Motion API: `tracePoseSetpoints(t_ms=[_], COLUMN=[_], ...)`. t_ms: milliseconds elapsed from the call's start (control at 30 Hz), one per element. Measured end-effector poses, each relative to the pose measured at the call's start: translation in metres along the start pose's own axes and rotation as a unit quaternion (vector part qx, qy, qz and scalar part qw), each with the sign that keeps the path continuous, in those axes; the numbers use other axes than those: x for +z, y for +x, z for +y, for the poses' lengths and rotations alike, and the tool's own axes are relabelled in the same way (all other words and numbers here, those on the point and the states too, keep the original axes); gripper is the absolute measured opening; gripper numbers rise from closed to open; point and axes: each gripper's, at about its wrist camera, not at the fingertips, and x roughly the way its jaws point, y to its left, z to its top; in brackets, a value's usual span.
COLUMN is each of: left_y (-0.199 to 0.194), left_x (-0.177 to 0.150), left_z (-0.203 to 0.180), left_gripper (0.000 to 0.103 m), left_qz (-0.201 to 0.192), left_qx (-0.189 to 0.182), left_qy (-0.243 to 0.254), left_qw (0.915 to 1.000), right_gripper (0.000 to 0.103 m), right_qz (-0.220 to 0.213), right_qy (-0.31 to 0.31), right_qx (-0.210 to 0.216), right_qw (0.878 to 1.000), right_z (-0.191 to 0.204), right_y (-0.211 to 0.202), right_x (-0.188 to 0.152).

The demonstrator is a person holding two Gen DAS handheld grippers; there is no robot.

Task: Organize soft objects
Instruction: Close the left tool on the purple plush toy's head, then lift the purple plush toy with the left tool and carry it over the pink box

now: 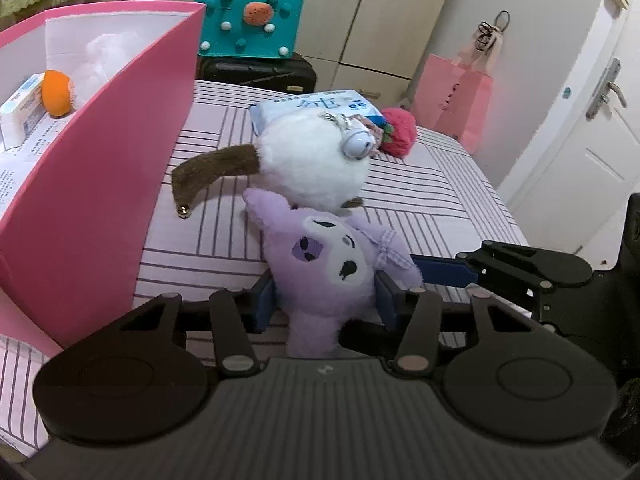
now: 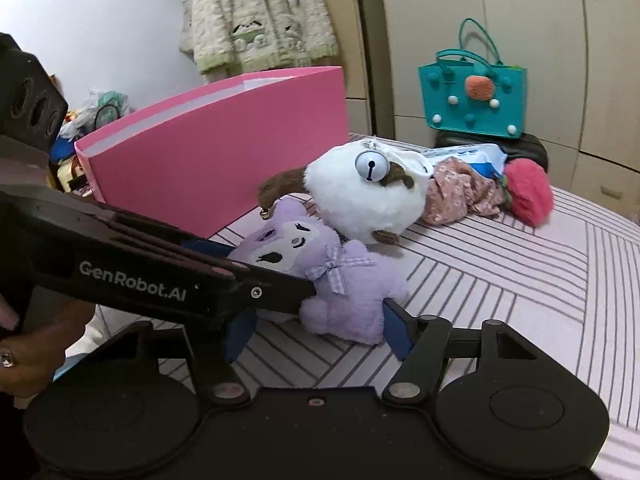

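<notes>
A purple plush doll point(image 1: 320, 256) lies on the striped bed sheet point(image 1: 432, 200), head toward a white plush with a brown ear and a bell point(image 1: 316, 164). My left gripper point(image 1: 325, 300) is shut on the purple doll, its blue pads pressing both sides of the body. In the right wrist view the doll's point(image 2: 344, 292) feet sit between the pads of my right gripper point(image 2: 318, 332), which stands open: the right pad is at the doll's edge and the left pad is clear of it. A left gripper finger point(image 2: 224, 280) crosses from the left.
A tall pink box point(image 1: 100, 200) stands left of the toys, holding an orange ball point(image 1: 56, 92) and a tissue pack. Behind the white plush lie a tissue pack point(image 1: 316, 106), a floral cloth point(image 2: 464, 190) and a red fluffy strawberry point(image 2: 528, 192). A teal bag point(image 2: 472, 96) stands beyond the bed.
</notes>
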Motion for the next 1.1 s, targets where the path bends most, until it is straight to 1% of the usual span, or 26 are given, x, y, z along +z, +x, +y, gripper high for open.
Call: tracePoseSetpoints(t_ms=[200, 367, 533, 600, 667, 733, 800, 1000, 1100], left_y=[-0.007, -0.020, -0.034, -0.038, -0.043, -0.048, -0.054, -0.074, -0.085], left_x=[-0.003, -0.009, -0.010, -0.010, -0.009, -0.008, -0.008, -0.009, -0.008], left_z=[-0.007, -0.016, -0.021, -0.024, -0.023, -0.021, -0.019, -0.009, -0.003], left_gripper=[0.050, 0.050, 0.051, 0.050, 0.050, 0.050, 0.050, 0.050, 0.050], left_qz=[0.022, 0.028, 0.033, 0.041, 0.048, 0.057, 0.061, 0.079, 0.090], left_qx=[-0.022, -0.032, -0.046, -0.046, -0.051, -0.055, -0.054, -0.065, -0.072], left_qy=[0.021, 0.051, 0.081, 0.097, 0.102, 0.104, 0.110, 0.112, 0.108], left_qw=[0.9993, 0.9978, 0.9951, 0.9934, 0.9923, 0.9915, 0.9905, 0.9884, 0.9874], right_gripper=[0.079, 0.083, 0.084, 0.084, 0.084, 0.082, 0.069, 0.065, 0.065], right_qz=[0.012, 0.012, 0.011, 0.010, 0.010, 0.008, 0.014, 0.023, 0.027], right_qy=[0.017, 0.042, 0.031, 0.032, 0.034, 0.030, 0.023, -0.002, -0.016], right_qx=[-0.012, -0.004, -0.013, -0.016, -0.017, -0.018, -0.027, -0.015, -0.011], right_qw=[1.000, 0.999, 0.999, 0.999, 0.999, 0.999, 0.999, 1.000, 0.999], right_z=[0.009, 0.016, 0.031, 0.035, 0.039, 0.044, 0.049, 0.066, 0.079], right_y=[-0.012, -0.028, -0.042, -0.047, -0.050, -0.054, -0.056, -0.065, -0.070], right_x=[-0.003, -0.009, -0.012, -0.012, -0.012, -0.011, -0.010, -0.007, -0.003])
